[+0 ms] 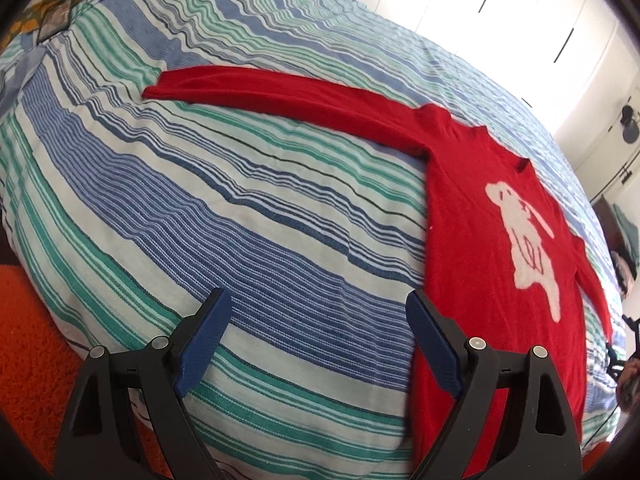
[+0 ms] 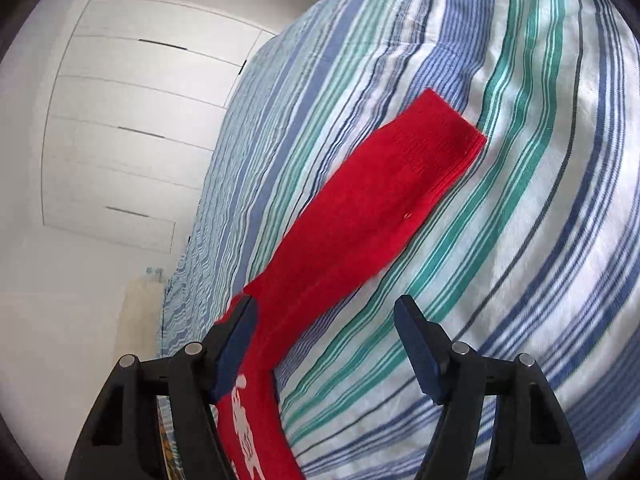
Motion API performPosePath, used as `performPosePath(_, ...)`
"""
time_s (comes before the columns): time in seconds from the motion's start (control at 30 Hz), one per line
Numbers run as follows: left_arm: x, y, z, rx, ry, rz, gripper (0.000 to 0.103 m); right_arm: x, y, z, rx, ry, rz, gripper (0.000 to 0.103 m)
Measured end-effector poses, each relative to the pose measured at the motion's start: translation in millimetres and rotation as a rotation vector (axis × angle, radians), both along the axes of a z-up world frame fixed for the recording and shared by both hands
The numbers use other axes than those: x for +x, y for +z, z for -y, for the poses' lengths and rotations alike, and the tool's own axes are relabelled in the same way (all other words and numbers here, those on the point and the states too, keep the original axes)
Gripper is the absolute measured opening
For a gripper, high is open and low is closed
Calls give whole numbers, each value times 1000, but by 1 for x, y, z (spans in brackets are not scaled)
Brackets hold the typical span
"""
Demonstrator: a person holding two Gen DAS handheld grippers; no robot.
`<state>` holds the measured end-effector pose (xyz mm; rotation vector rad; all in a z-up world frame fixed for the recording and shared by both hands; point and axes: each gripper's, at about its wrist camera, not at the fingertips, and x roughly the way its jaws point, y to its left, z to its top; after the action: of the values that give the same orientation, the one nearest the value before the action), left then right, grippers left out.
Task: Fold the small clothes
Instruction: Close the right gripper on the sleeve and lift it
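Lying flat and unfolded on the blue, green and white striped bed cover (image 1: pixel 248 208): one small red knitted long-sleeved sweater with a white animal motif (image 1: pixel 492 264), front up, both sleeves stretched out to the sides.

Left tongs (image 1: pixel 318 338): spread, empty. Sweater body sits to their right, hem edge near the right-hand finger; cannot tell whether it touches. The left sleeve (image 1: pixel 280 96) runs away up and left from the shoulder, cuff well apart from these tongs.

Right tongs (image 2: pixel 325 344): spread, empty. The other sleeve (image 2: pixel 372 216) starts between the fingers, close to the left-hand one, and its long axis runs ahead and to the right, cuff at the far end.

Judgement: right tongs are nearer to a sleeve and roughly in line with it. They would need to travel along that axis to the cuff, then bring it back across the chest. Left tongs are better placed for the hem or side seam.
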<state>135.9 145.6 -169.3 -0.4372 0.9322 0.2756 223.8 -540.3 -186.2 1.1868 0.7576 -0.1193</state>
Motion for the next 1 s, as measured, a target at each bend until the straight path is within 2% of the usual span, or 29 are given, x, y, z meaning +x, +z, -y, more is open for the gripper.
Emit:
performPosePath(0.07, 2, -3, 2, 15, -2, -15, 90, 7, -7, 11, -26, -50, -36, 71)
performPosePath(0.13, 4, -5, 5, 36, -7, -25, 90, 13, -18, 21, -9, -97, -46, 70)
performPosePath(0.2, 6, -7, 9, 57, -15, -36, 91, 19, -29, 29, 11, -137, -63, 62)
performPosePath(0.3, 9, -10, 11, 70, -25, -45, 92, 28, -34, 35, -22, -151, -103, 26)
performPosePath(0.33, 10, -10, 11, 68, -26, -43, 92, 32, -30, 37, -67, -144, -147, 4)
performPosePath(0.37, 9, -9, 11, 65, -26, -41, 92, 35, -23, 36, -112, -142, -162, 4)
performPosePath(0.43, 9, -10, 9, 50, -22, -35, 92, 46, 6, 30, -208, -112, -128, 4)
performPosePath(0.5, 10, -10, 8, 38, -18, -32, 93, 65, 52, 3, -283, -27, -25, 4)
performPosePath(0.6, 12, -9, 8, 24, -18, -29, 93, 105, 129, -82, -395, 236, 165, 4)
performPosePath(0.7, 11, -9, 8, 12, -23, -26, 93, 132, 187, -197, -418, 539, 354, 4)
performPosePath(0.73, 10, -9, 8, 9, -25, -25, 93, 138, 198, -238, -408, 644, 392, 6)
performPosePath(0.77, 9, -9, 8, 8, -26, -25, 93, 146, 203, -275, -371, 747, 412, 17)
performPosePath(0.8, 8, -9, 8, 6, -28, -25, 93, 151, 202, -306, -327, 842, 404, 33)
performPosePath(0.83, 7, -8, 8, 2, -29, -23, 93, 157, 199, -331, -312, 908, 371, 73)
performPosePath(0.87, 6, -7, 8, -5, -31, -20, 93, 158, 197, -346, -323, 930, 365, 76)
performPosePath(0.9, 4, -6, 7, -19, -34, -14, 93, 158, 195, -350, -334, 940, 375, 74)
performPosePath(1.0, 3, -5, 4, -49, -34, -8, 93, 159, 186, -335, -350, 900, 350, 66)
